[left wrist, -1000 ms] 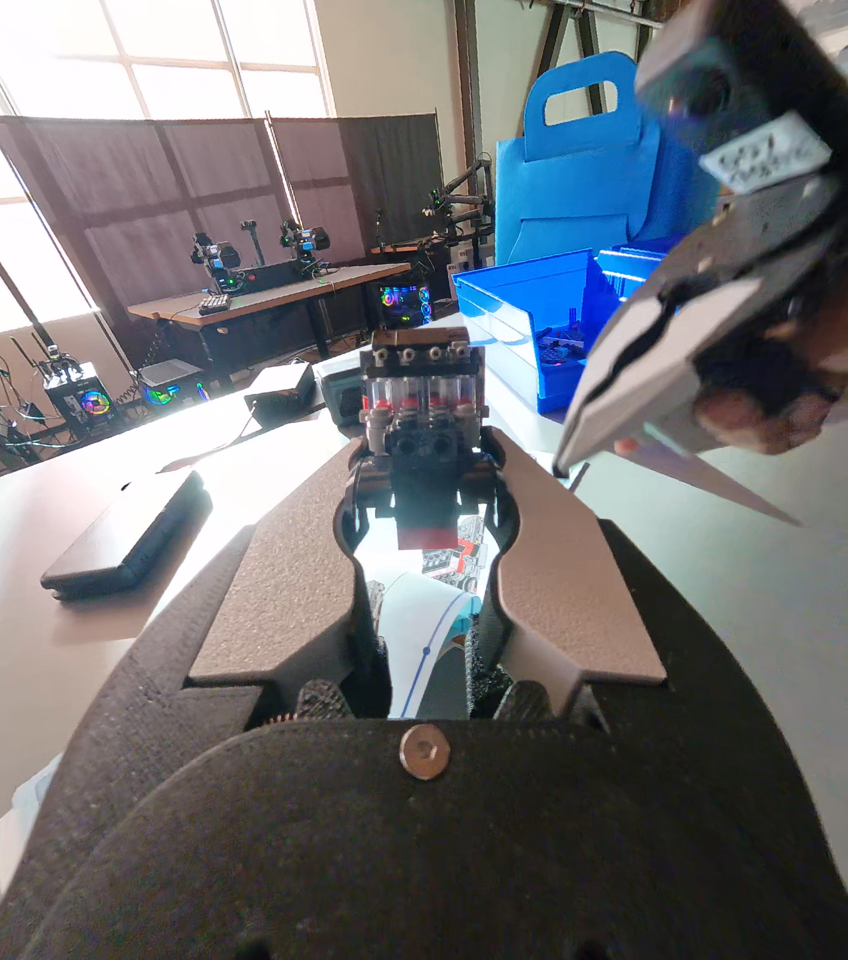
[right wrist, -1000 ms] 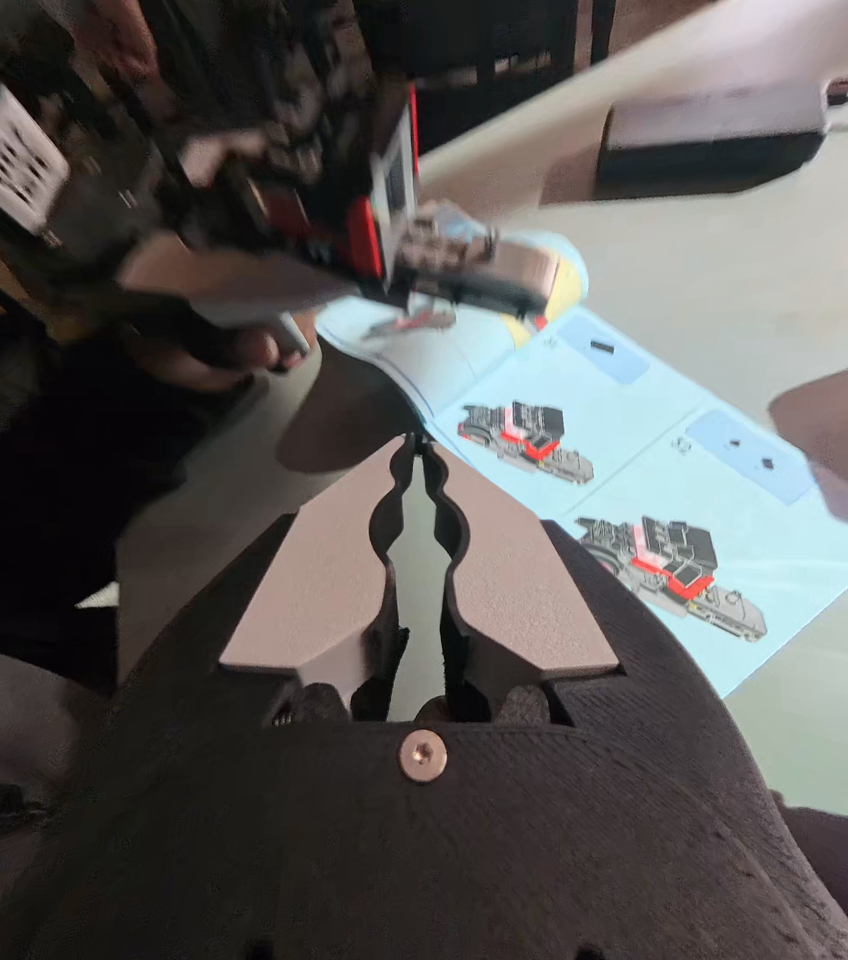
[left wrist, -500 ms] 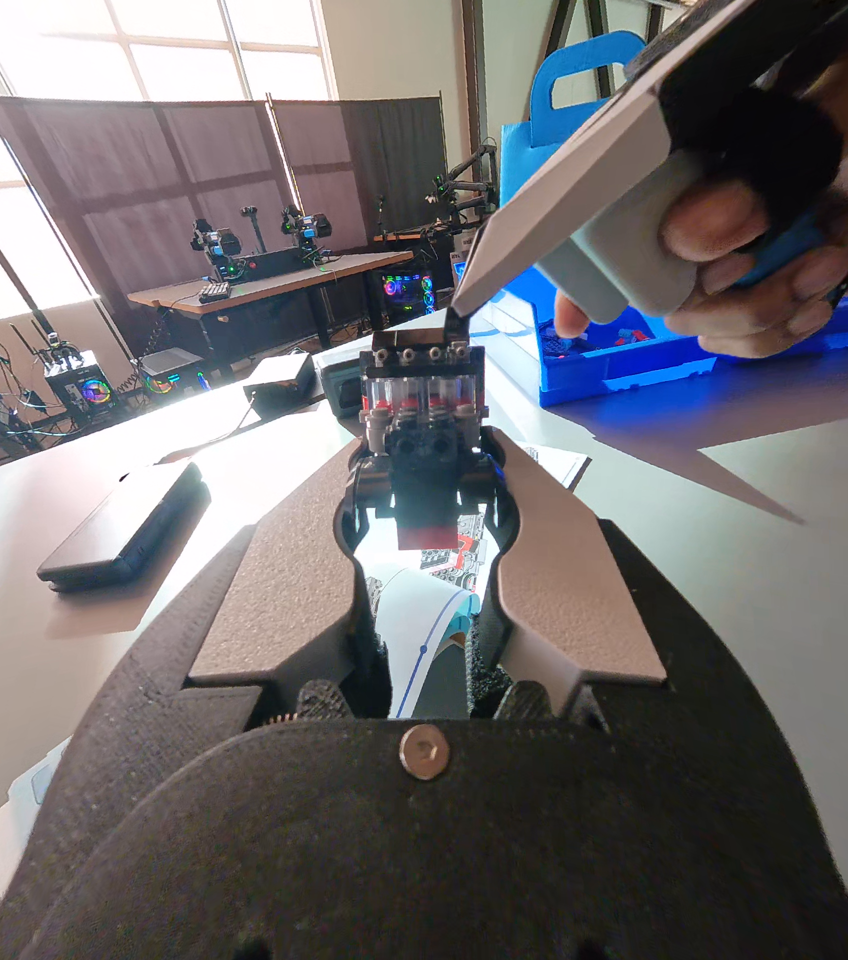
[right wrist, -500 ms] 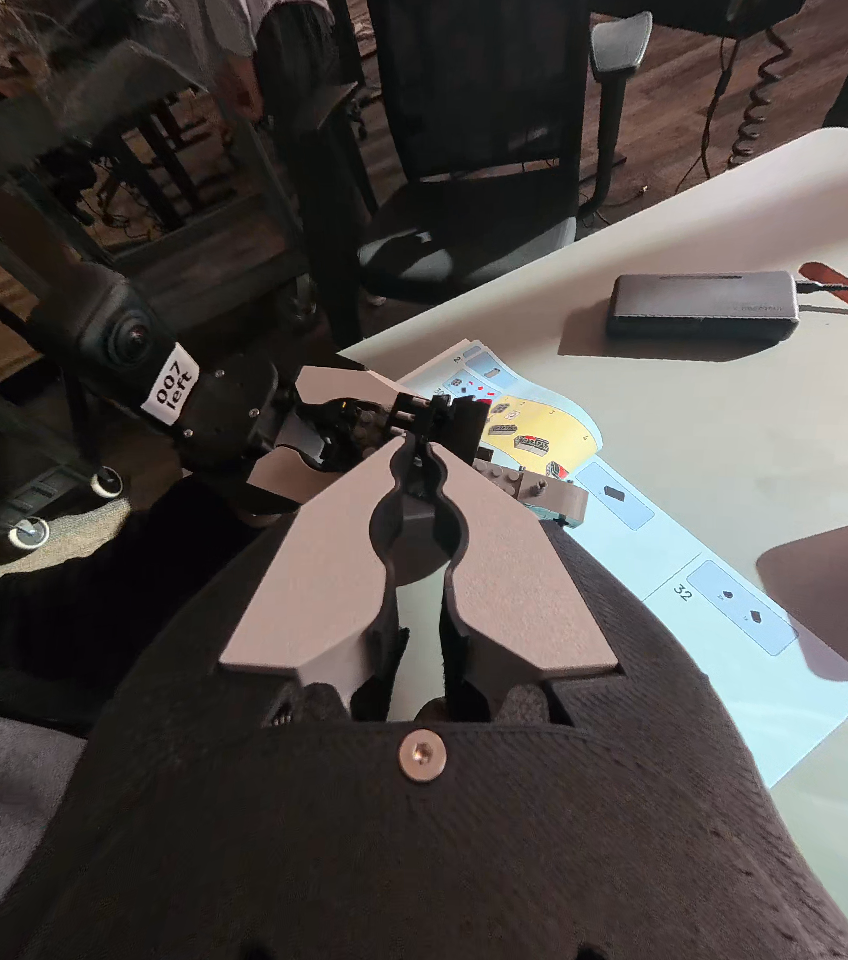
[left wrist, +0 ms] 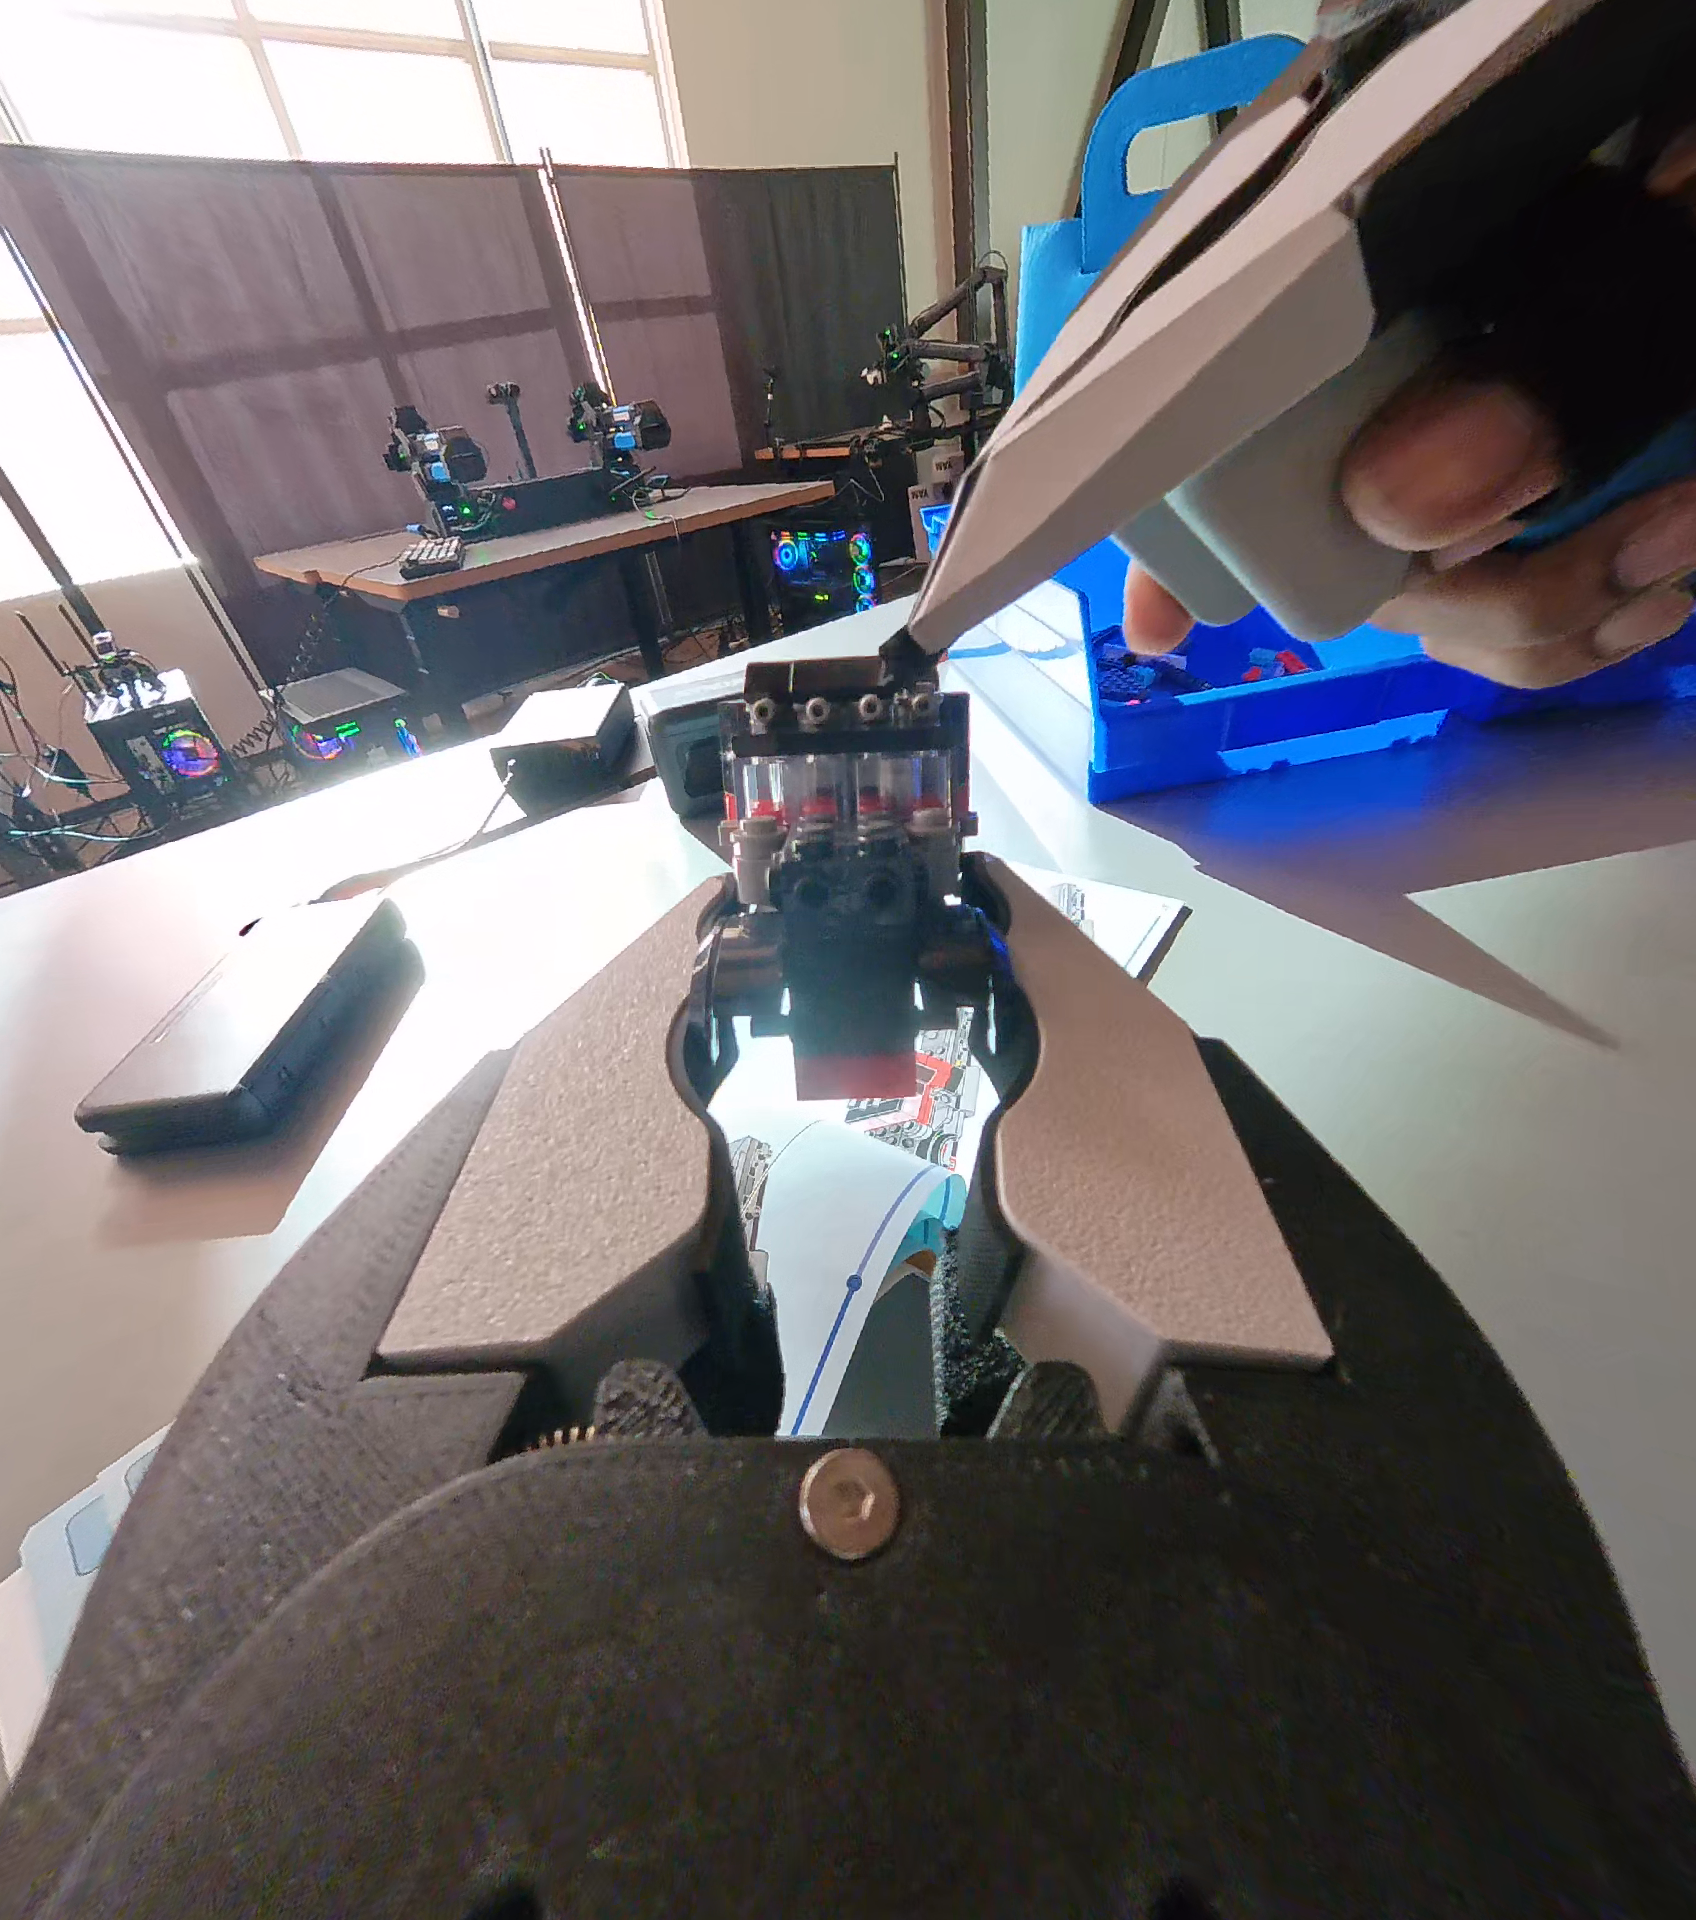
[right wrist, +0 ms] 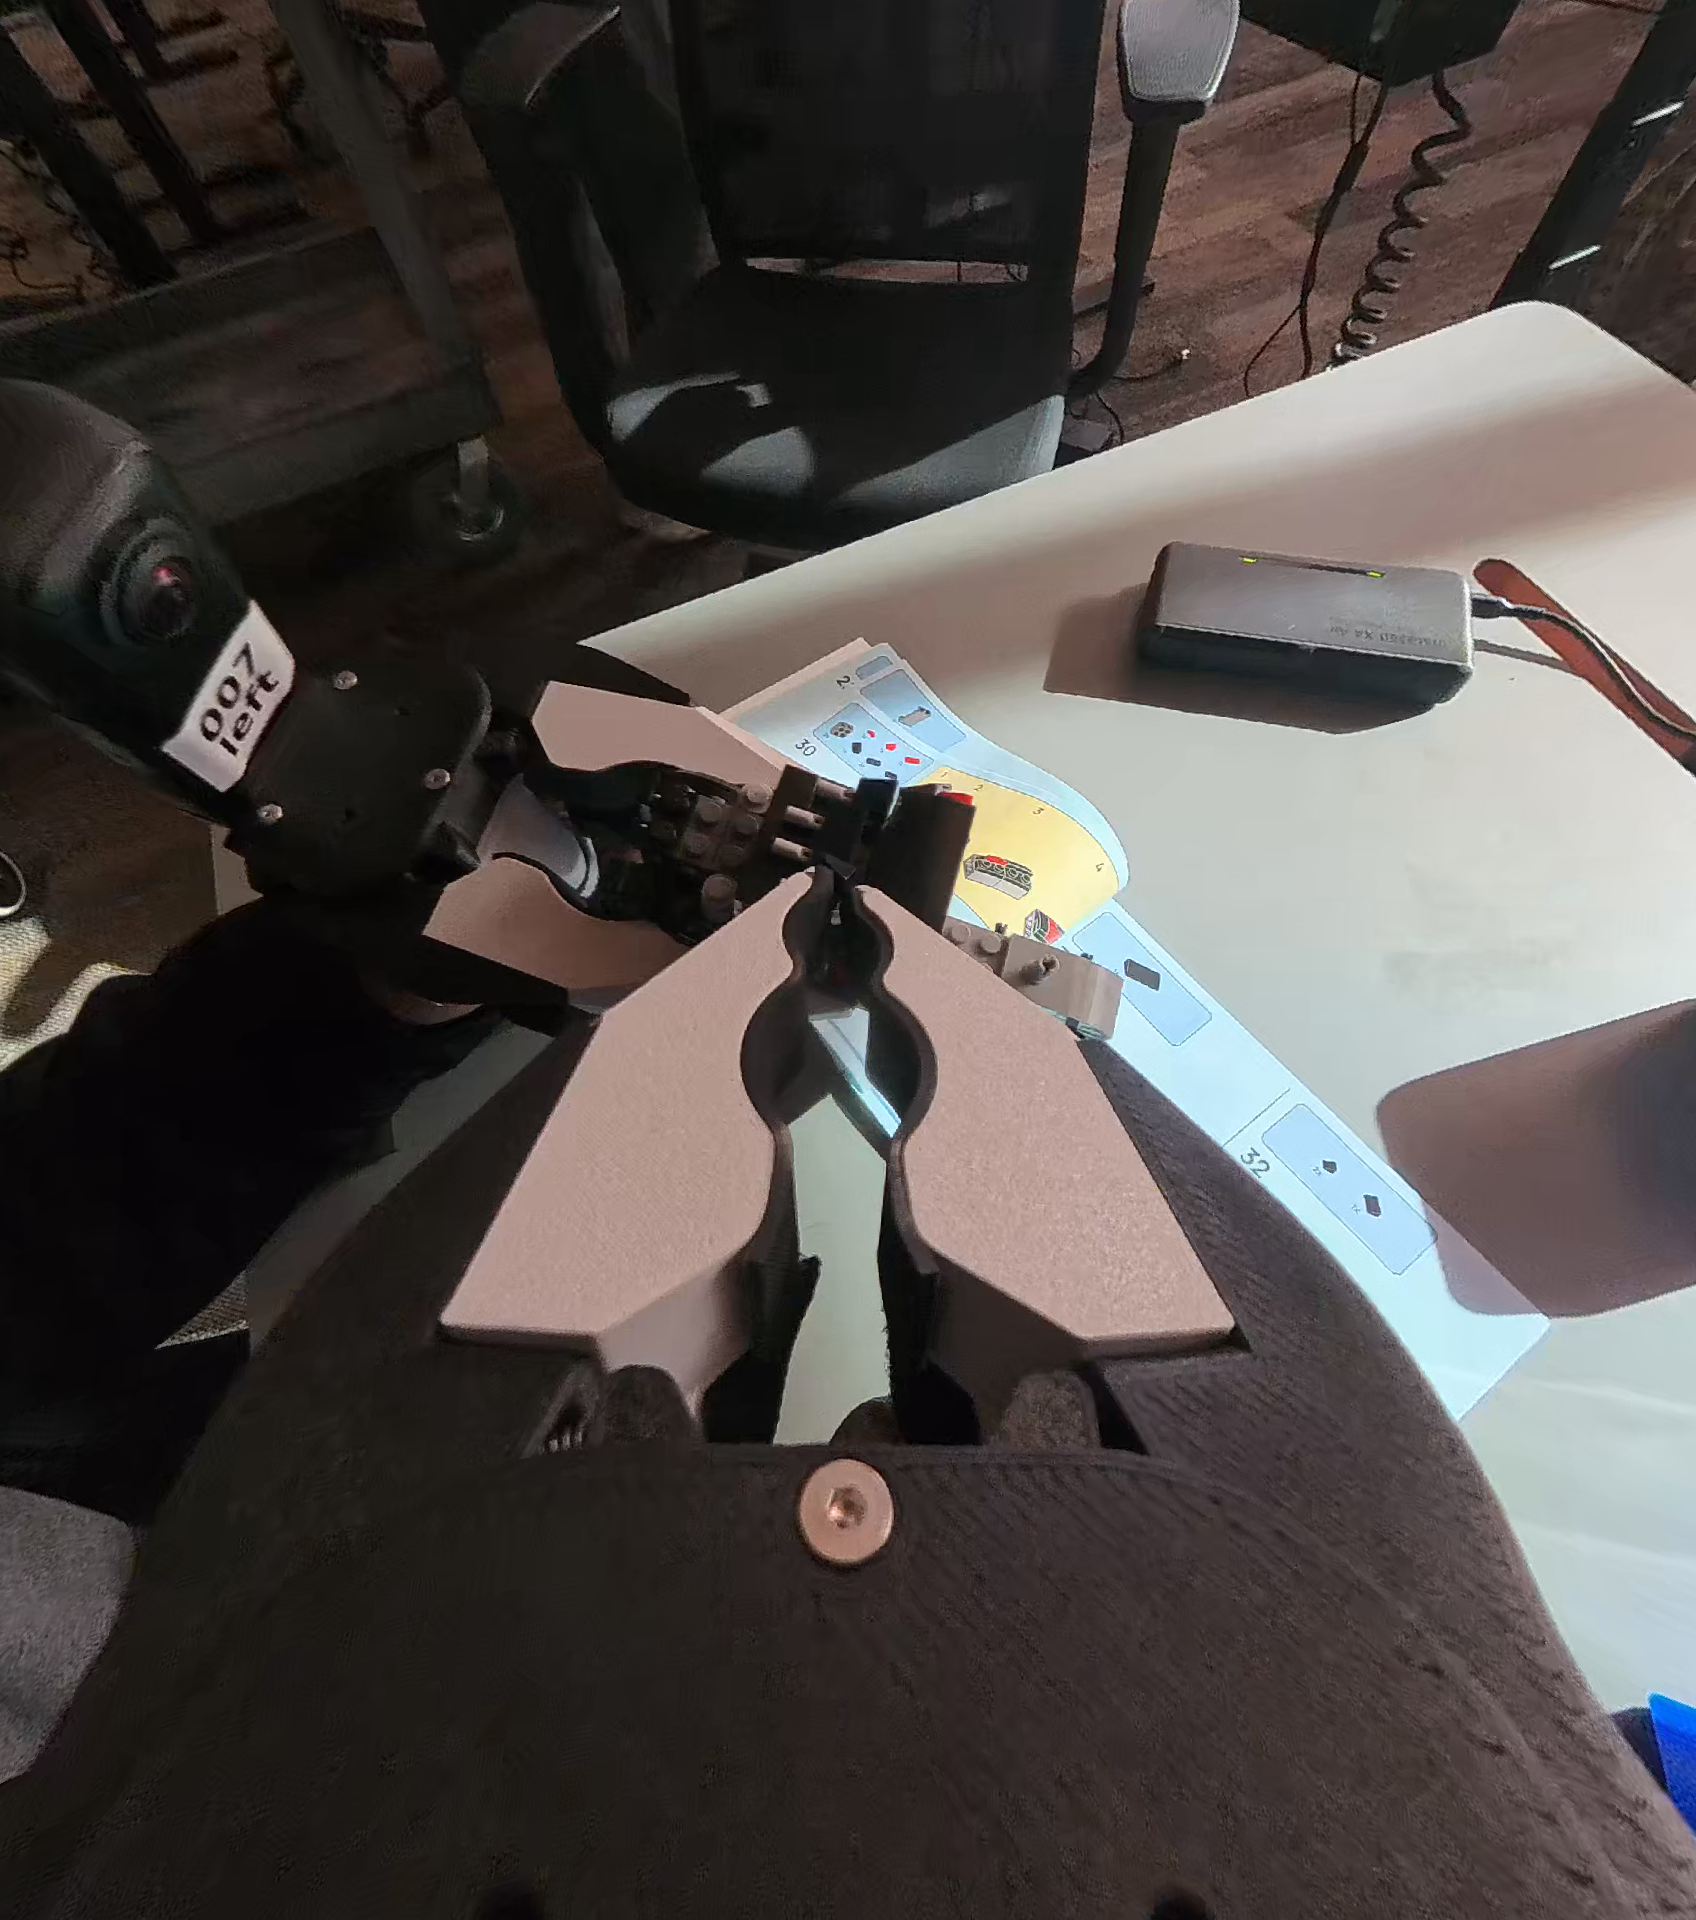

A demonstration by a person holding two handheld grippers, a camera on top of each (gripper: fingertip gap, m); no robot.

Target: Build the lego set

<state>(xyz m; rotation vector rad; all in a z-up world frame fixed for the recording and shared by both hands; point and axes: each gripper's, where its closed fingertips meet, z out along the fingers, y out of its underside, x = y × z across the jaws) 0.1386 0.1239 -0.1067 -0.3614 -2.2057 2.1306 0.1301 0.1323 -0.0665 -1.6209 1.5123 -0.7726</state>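
From the left wrist view, the left gripper (left wrist: 849, 935) grips the lego model (left wrist: 844, 810) upright between its jaws; the right gripper's tip presses a small black piece (left wrist: 911, 657) onto the model's top far corner.

From the right wrist view, the right gripper (right wrist: 836, 894) pinches that piece at its tips. Best to push straight down and keep the model steady.

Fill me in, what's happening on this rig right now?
A person is building a lego set with two handheld claws. The left claw is shut on the half-built model, holding it up off the table. The right claw, closed on a small black piece, has its tips at the model's top edge, apparently pressing the piece on. The manual lies open beneath, and the blue parts bin sits behind.
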